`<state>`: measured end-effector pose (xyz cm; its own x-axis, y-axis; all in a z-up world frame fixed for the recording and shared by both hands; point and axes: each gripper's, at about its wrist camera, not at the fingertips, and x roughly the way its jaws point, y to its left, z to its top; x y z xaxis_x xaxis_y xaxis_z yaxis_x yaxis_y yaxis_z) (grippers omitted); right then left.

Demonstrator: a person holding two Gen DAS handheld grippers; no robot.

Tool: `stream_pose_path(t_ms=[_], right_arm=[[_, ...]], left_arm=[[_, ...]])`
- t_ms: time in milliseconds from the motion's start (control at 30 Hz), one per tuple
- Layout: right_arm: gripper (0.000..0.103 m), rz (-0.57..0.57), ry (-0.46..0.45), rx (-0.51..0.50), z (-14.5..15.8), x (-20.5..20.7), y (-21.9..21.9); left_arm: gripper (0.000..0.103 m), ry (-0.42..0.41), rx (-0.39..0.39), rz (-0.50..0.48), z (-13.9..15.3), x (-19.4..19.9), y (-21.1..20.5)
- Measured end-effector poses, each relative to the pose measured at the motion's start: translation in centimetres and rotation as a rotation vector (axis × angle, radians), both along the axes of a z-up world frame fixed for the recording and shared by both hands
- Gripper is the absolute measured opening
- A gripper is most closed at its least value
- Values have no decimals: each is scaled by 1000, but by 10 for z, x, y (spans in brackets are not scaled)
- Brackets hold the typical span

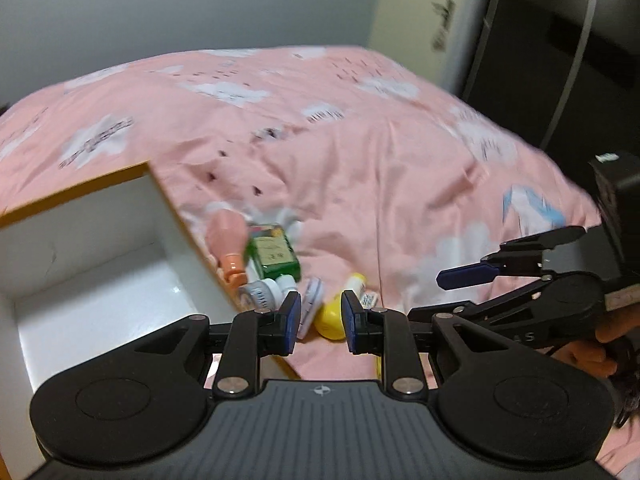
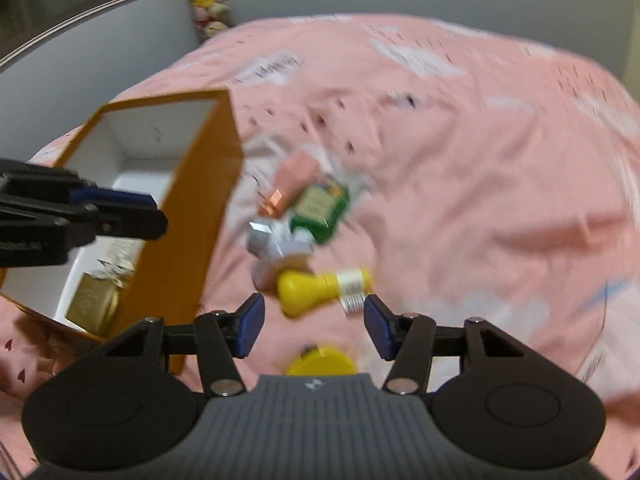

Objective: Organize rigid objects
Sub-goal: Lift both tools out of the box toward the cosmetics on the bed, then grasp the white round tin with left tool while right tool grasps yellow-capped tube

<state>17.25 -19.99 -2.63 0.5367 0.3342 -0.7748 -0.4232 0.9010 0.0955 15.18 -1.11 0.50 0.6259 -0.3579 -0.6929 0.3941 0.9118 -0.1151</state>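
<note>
An orange box with a white inside (image 1: 100, 248) (image 2: 192, 216) stands on the pink bed. Beside it lie a pink bottle (image 1: 226, 236) (image 2: 294, 178), a green bottle (image 1: 274, 254) (image 2: 320, 210), a white bottle (image 1: 264, 292) (image 2: 276, 242) and a yellow bottle (image 1: 330, 316) (image 2: 320, 288). A gold item (image 2: 92, 304) lies inside the box. My left gripper (image 1: 320, 322) is open and empty, just short of the yellow bottle. My right gripper (image 2: 314, 324) is open and empty, above the yellow bottle; it also shows in the left wrist view (image 1: 480, 268).
The pink cloud-print bedcover (image 1: 360, 140) (image 2: 460, 160) spreads wide beyond the pile. A yellow round item (image 2: 320, 362) lies under my right gripper. A dark wardrobe (image 1: 560, 40) stands at the right of the bed. A grey wall is behind.
</note>
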Motion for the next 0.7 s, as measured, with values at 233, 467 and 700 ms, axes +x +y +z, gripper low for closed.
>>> stream_pose_path(t_ms=[233,467,700], right_arm=[[47,-95,100,41,-37,19,-13],[30,-143,139,136,-52,47,-16],[28,-181,194,181,-72,62,-23]], left_arm=[[35,56,162,-112,-18,27,-30],[46,144,226,-155,-42,67,-43],[46,237,265,-158,-59,94,-55]])
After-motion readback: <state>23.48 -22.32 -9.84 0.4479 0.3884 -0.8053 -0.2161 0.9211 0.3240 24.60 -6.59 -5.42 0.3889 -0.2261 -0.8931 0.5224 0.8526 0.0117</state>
